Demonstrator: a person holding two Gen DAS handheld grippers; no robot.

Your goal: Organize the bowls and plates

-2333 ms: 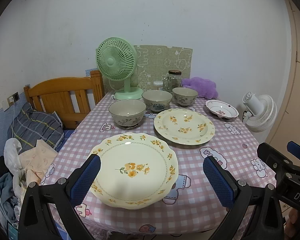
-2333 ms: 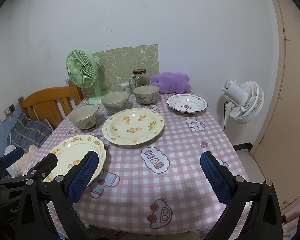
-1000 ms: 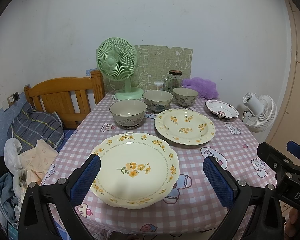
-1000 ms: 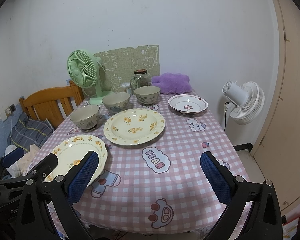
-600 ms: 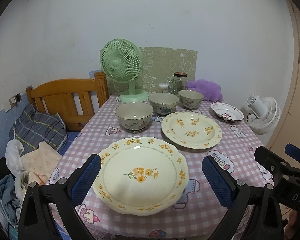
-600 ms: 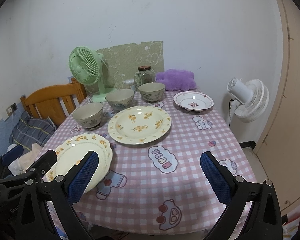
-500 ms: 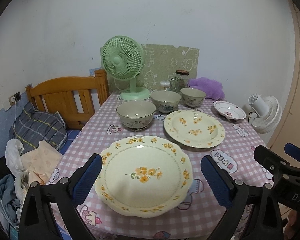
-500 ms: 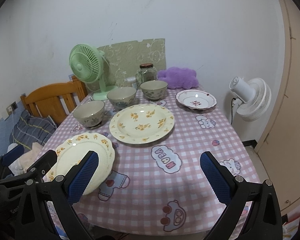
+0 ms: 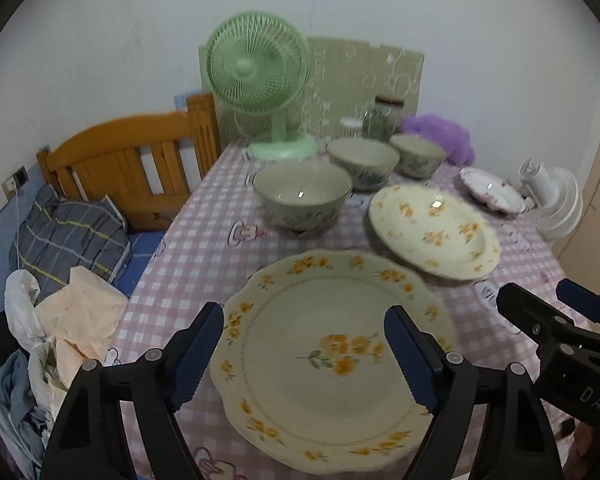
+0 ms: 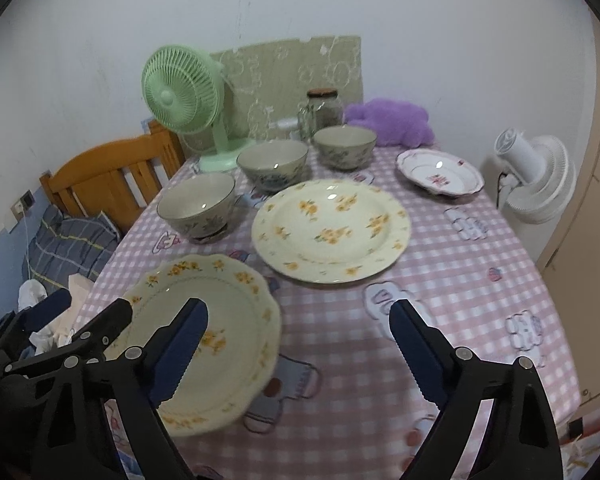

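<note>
Between the blue-padded jaws of the left gripper (image 9: 304, 354), which had just been narrowing yet gripped nothing, lay the scalloped cream plate with yellow flowers (image 9: 332, 364), flat on the pink checked tablecloth (image 10: 460, 264). The right gripper (image 10: 298, 338), jaws also just narrowing, stood apart over bare cloth. At one o'clock sat the round cream floral plate (image 10: 332, 228); three grey-green ceramic bowls (image 10: 196, 204) beyond. Judged step: approach. Next move: pinch the near rim without chipping.

Both the left gripper (image 9: 304, 354) and right gripper (image 10: 298, 344) have black frames, silver screws, and ribbed blue jaws.
</note>
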